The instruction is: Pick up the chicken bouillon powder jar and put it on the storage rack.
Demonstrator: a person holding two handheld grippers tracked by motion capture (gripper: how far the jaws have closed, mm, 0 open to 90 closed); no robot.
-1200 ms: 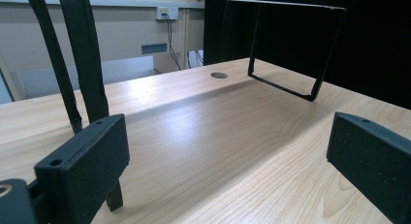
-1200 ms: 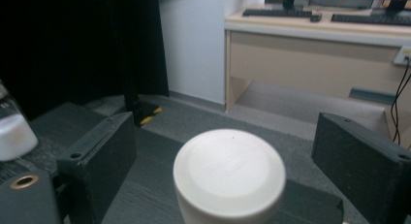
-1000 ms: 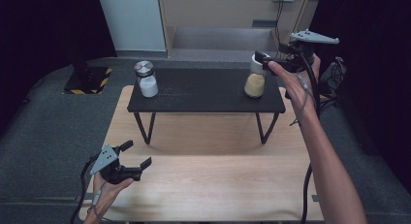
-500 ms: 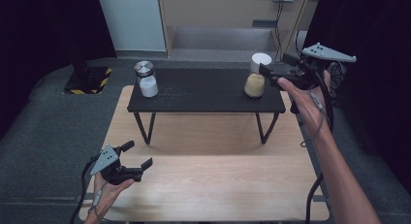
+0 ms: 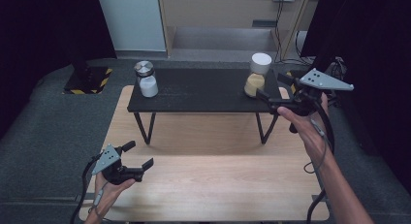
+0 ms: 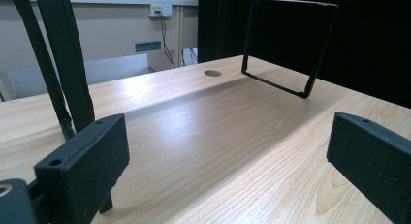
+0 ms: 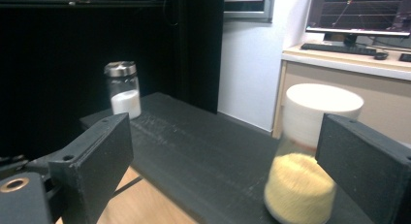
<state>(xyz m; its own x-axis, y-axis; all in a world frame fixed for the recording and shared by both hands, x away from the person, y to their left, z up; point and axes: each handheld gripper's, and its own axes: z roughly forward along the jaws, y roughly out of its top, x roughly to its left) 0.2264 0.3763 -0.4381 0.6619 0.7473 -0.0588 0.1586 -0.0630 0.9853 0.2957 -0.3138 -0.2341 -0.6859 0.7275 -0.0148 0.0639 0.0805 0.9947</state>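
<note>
— Two jars on that black counter?
— Yes. Right gripper, jaws apart and just been widening, sits just beside the yellow-filled jar, not gripping. Left gripper hovers, jaws apart, empty.

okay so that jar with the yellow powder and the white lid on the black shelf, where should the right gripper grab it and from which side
Probably around the clear glass body of the jar, just under its white lid, coming in level from the shelf's right end. The jar stands upright at that end of the black shelf, and the right gripper already points at it with open jaws that look wide enough.
</note>
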